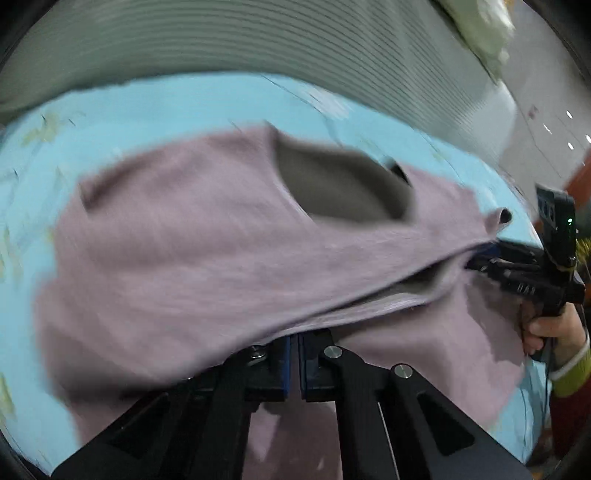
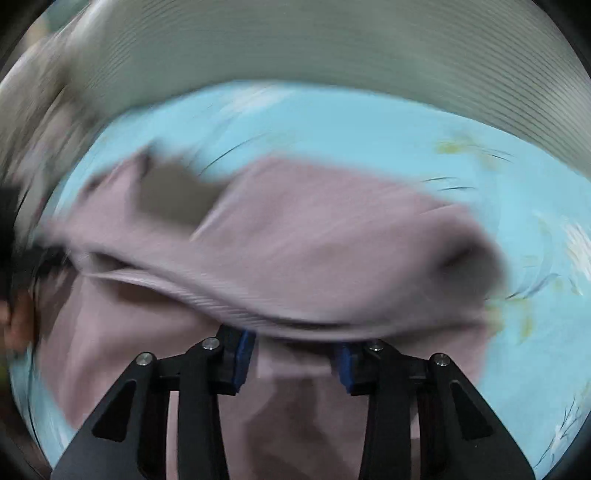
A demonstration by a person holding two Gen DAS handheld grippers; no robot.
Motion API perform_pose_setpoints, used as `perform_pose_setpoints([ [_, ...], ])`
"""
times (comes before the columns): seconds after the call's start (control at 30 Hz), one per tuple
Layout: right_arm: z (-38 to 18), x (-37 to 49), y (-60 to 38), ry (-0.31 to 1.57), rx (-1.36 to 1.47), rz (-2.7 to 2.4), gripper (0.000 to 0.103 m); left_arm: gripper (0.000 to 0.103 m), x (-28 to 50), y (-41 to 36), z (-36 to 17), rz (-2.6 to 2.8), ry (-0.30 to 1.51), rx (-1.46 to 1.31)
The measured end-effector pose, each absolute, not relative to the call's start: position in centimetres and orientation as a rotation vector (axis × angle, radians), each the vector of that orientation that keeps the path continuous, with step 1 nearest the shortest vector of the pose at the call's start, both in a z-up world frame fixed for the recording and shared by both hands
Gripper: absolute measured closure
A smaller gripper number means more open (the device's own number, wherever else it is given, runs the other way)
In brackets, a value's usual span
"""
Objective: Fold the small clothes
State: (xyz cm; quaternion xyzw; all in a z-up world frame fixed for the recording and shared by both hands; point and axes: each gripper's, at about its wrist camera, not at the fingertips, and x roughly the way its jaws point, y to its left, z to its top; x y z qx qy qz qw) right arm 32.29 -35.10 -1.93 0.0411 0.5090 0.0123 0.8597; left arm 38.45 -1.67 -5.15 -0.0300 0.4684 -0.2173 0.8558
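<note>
A mauve-pink garment [image 1: 192,236] with a grey inner lining lies on a light blue patterned sheet [image 1: 155,107]. My left gripper [image 1: 294,354] is shut on its near hem and holds the edge lifted. In the left wrist view my right gripper [image 1: 480,258] meets the same lifted edge at the right, held by a hand. In the right wrist view the garment [image 2: 314,229] is blurred, and my right gripper [image 2: 295,360] stands open with the lifted hem draped over its blue pads [image 2: 243,354].
A grey ribbed surface [image 1: 221,40] runs behind the sheet and also shows in the right wrist view [image 2: 332,48]. A pale crumpled cloth [image 1: 476,26] lies at the top right. The blue sheet [image 2: 332,122] surrounds the garment.
</note>
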Motion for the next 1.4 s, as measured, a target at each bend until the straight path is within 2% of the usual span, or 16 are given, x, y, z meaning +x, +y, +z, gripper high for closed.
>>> perform_pose_setpoints([
  [0.2, 0.0, 30.8, -37.7, 0.923, 0.244, -0.085, 0.071, 0.100, 43.1, 4.5, -4.8, -0.246, 0.894, -0.228],
  [0.37, 1.3, 27.3, -38.8, 0.890, 0.358, -0.113, 0.071, 0.101, 40.4, 6.9, -4.7, -0.203, 0.871, -0.297],
  [0.4, 1.5, 25.9, -38.4, 0.883, 0.381, -0.098, 0.070, 0.099, 39.1, 7.5, -4.2, -0.191, 0.863, -0.311],
  [0.47, 1.8, 23.7, -37.3, 0.874, 0.405, -0.066, 0.068, 0.085, 35.8, 8.6, -3.1, -0.165, 0.834, -0.360],
  [0.53, 1.9, 21.0, -36.4, 0.869, 0.424, -0.023, 0.064, 0.076, 31.6, 9.8, -2.4, -0.177, 0.805, -0.447],
  [0.8, 0.6, 11.9, -31.0, 0.885, 0.493, 0.118, 0.062, 0.069, 15.8, 7.8, -2.8, -0.268, 0.842, -0.551],
  [0.9, 0.3, 9.6, -29.3, 0.907, 0.481, 0.158, 0.062, 0.066, 12.8, 5.0, -4.0, -0.320, 0.896, -0.554],
  [0.97, 0.3, 8.7, -28.6, 0.914, 0.465, 0.172, 0.062, 0.060, 11.6, 4.0, -4.6, -0.339, 0.912, -0.540],
  [1.2, -0.7, 7.3, -27.4, 0.966, 0.458, 0.190, 0.057, 0.051, 10.7, 3.6, -6.5, -0.344, 0.940, -0.616],
  [1.27, -1.1, 7.6, -27.1, 0.983, 0.460, 0.197, 0.057, 0.045, 11.4, 3.9, -6.9, -0.325, 0.936, -0.639],
  [1.4, -1.2, 9.1, -26.5, 1.000, 0.456, 0.236, 0.057, 0.043, 14.1, 5.3, -8.1, -0.264, 0.930, -0.699],
])
